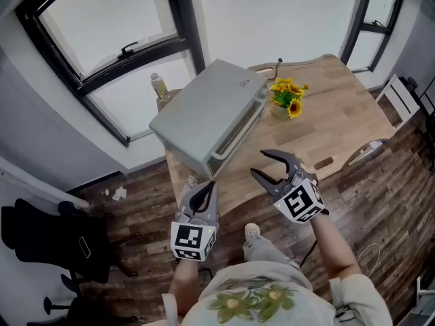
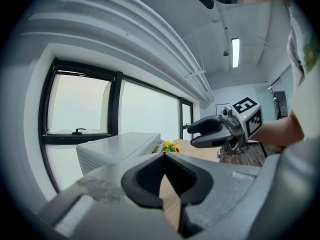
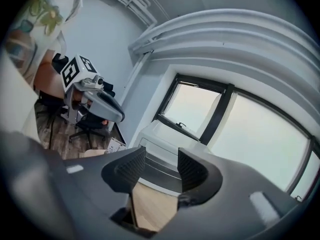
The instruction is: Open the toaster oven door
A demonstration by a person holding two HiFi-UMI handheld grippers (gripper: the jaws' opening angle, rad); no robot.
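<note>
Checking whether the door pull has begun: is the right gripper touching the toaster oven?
Apart. The head view shows bare table between the open right gripper and the toaster oven; nothing stands between its jaws.

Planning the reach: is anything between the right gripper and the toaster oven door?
Nothing visible. Only bare table lies between the open right gripper and the toaster oven door; the sunflower pot stands aside.

We see a toaster oven with a smooth, matt, silver-grey metal look, on a pale, smooth wooden table, above a floor of dark wood planks.
</note>
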